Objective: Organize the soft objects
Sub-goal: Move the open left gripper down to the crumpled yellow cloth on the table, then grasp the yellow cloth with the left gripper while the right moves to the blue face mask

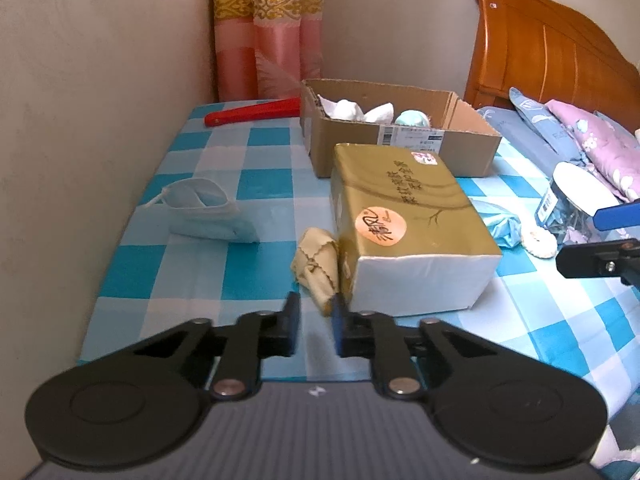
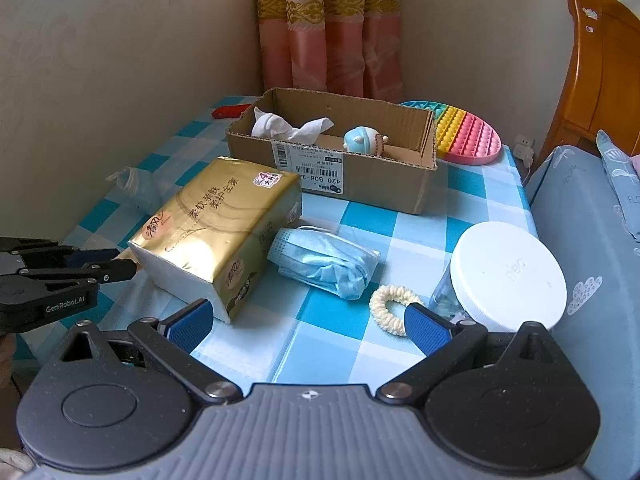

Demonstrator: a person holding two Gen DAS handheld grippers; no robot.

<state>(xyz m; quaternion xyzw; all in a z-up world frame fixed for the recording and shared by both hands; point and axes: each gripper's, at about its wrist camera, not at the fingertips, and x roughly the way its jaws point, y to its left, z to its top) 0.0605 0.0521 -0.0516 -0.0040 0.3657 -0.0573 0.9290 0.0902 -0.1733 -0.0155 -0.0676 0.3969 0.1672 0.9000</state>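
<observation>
A crumpled beige cloth (image 1: 316, 264) lies against the left side of a gold tissue pack (image 1: 404, 216) on the blue checked tablecloth. My left gripper (image 1: 316, 322) is shut on the cloth's near corner, which reaches the right pad; the right wrist view shows its tips (image 2: 132, 270) pressed together beside the pack. My right gripper (image 2: 310, 326) stands wide open with nothing between its fingers. Just ahead of it lie a bundle of blue face masks (image 2: 324, 260) and a cream scrunchie (image 2: 390, 308). Another mask in a pale pouch (image 1: 204, 212) lies to the left.
An open cardboard box (image 2: 352, 184) at the back holds white tissue and a small blue toy. A white-lidded clear jar (image 2: 504, 276) stands by my right finger. A rainbow pop toy (image 2: 468, 136), a red object (image 1: 252, 112), walls, a curtain and a bed (image 1: 592, 140) surround the table.
</observation>
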